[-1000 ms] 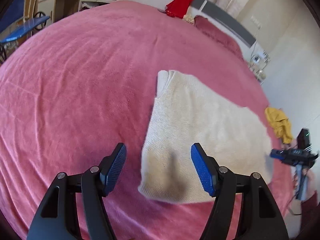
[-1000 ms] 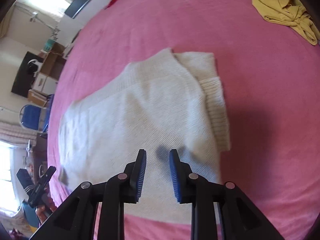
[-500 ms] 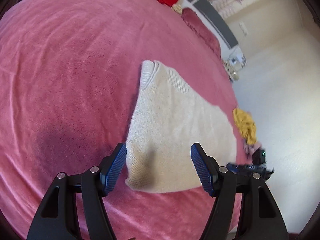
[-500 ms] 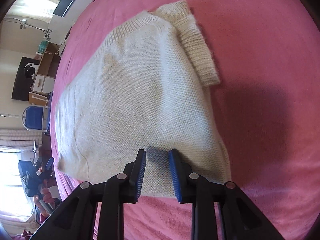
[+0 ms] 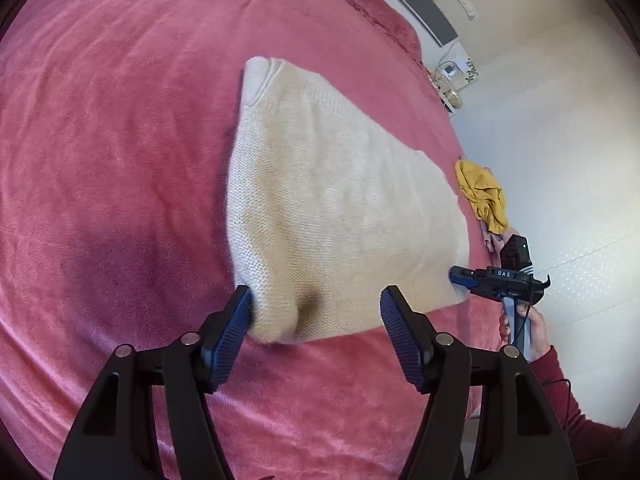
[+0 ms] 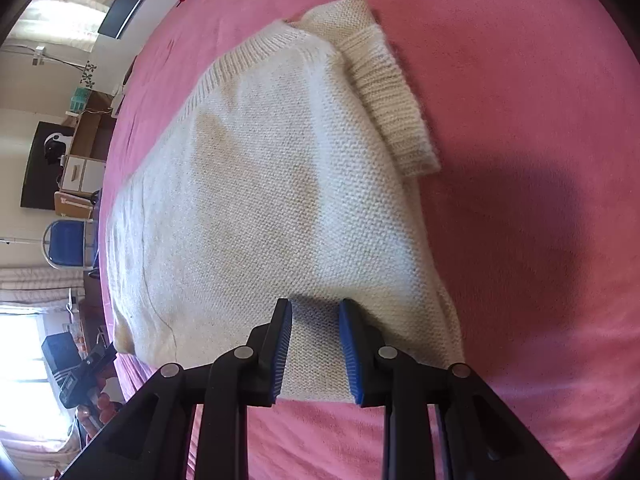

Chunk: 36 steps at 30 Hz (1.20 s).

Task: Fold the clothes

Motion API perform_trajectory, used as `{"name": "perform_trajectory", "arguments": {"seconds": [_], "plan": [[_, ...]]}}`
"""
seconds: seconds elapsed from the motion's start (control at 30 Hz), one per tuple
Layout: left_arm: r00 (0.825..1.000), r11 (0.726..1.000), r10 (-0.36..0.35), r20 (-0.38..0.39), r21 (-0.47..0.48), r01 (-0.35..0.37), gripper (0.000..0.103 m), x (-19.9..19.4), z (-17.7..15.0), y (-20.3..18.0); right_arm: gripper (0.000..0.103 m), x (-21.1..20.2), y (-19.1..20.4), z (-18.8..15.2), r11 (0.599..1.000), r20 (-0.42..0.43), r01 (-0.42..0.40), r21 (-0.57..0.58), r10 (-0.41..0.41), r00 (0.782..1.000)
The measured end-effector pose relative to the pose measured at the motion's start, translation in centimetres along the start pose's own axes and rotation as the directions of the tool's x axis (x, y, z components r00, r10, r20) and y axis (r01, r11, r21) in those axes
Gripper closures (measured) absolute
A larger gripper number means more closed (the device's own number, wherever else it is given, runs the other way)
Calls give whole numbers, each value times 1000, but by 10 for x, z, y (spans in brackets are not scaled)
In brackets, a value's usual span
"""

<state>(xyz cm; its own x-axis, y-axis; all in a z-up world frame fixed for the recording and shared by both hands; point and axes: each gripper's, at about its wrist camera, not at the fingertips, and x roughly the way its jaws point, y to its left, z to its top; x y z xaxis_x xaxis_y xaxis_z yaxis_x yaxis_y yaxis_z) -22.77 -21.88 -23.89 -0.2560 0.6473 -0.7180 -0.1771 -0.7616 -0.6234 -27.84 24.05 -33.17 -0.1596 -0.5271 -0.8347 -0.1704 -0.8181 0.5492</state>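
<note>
A cream knitted sweater [image 5: 340, 200] lies folded on the pink bed cover [image 5: 100, 160], with its ribbed cuff [image 6: 388, 104] folded over on top. My left gripper [image 5: 316, 300] straddles the sweater's near corner. Its jaws are closing: the left pad touches the knit and the right pad stands clear. My right gripper [image 6: 315, 312] stands narrowly open, its tips down on the sweater's [image 6: 260, 200] near edge, with knit showing in the gap. In the left wrist view the right gripper [image 5: 460, 276] sits at the sweater's other near corner, held by a hand [image 5: 536, 332].
A crumpled yellow garment [image 5: 482, 194] lies near the bed's right edge, just beyond the sweater. A pink pillow [image 5: 376, 12] and a grey headboard are at the far end. A blue chair [image 6: 66, 238] and cabinets stand beside the bed. The left gripper [image 6: 92, 364] shows at the bed's edge.
The left gripper has tipped down and closed in on the sweater's near corner, and its jaws have narrowed. The right gripper has sunk onto the sweater's near edge, its gap unchanged.
</note>
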Motion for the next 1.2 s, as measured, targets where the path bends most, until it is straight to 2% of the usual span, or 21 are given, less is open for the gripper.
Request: {"name": "perform_trajectory", "arguments": {"seconds": [0.07,0.1,0.27,0.37,0.5,0.6,0.63,0.67,0.7,0.87,1.03,1.2], "plan": [[1000,999,29,1,21,-29,76,-3,-3,-2,79,2,1,1,1000,-3,0,3,0,1000],[999,998,52,-1,26,-52,80,-4,-4,-1,79,3,2,2,1000,-5,0,5,0,1000],[990,990,140,-24,21,-140,88,-15,-19,20,79,6,6,3,1000,-1,3,7,-3,1000],[985,986,168,-30,20,-167,88,-26,-27,28,79,8,10,5,1000,-5,12,5,-12,1000],[984,984,179,25,11,-179,88,-44,-27,31,79,10,16,6,999,-5,34,-7,-34,999],[988,987,151,34,49,-153,78,-40,-20,20,79,12,19,6,999,-4,41,-9,-41,999],[989,987,142,31,76,-144,68,-35,-17,13,79,11,17,6,999,-5,36,-2,-36,999],[991,986,133,27,103,-135,64,-29,-14,7,79,11,17,6,1000,-6,31,4,-31,1000],[992,984,127,16,124,-128,62,-23,-11,1,79,12,16,7,1000,-6,25,10,-25,1000],[981,968,191,-22,170,-184,62,-3,0,-3,79,14,16,9,1000,-12,18,19,-18,1000],[980,967,198,-16,168,-193,62,-17,-8,9,79,13,16,9,1000,-18,27,1,-27,999],[973,956,231,7,187,-228,63,-12,-12,8,79,14,17,9,999,-10,33,-1,-33,999]]}}
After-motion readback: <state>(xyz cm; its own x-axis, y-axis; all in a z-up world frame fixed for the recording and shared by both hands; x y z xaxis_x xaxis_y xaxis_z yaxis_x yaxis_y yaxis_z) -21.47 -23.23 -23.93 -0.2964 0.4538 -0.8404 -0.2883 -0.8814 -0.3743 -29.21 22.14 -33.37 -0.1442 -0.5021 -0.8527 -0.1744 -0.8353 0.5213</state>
